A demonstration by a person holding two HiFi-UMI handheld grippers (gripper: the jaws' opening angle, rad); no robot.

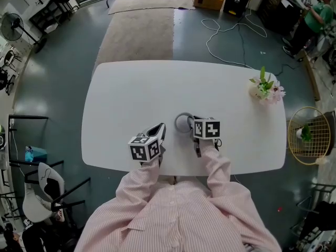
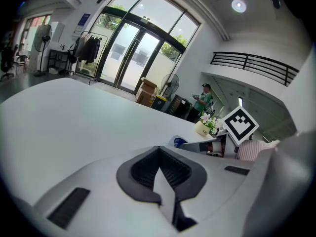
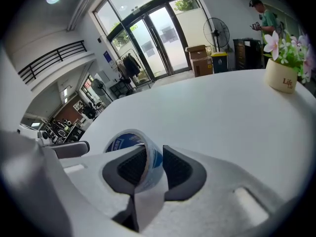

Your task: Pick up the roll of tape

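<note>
The roll of tape (image 1: 182,122), clear with a blue printed core, lies flat on the white table (image 1: 131,88) near its front edge. My right gripper (image 1: 193,121) reaches onto its right side. In the right gripper view the roll's near wall (image 3: 129,141) stands between the two dark pads of the right gripper (image 3: 154,154), and both pads sit against it. My left gripper (image 1: 160,127) rests just left of the roll, apart from it, its pads closed together on nothing (image 2: 159,149). From there the roll (image 2: 178,142) peeks out beside the right gripper.
A small pot of flowers (image 1: 266,90) stands at the table's right end. On the floor lie a wire basket (image 1: 308,135) to the right, cables and boxes beyond the table, and a chair (image 1: 44,190) at the front left. A person (image 1: 315,14) stands far back right.
</note>
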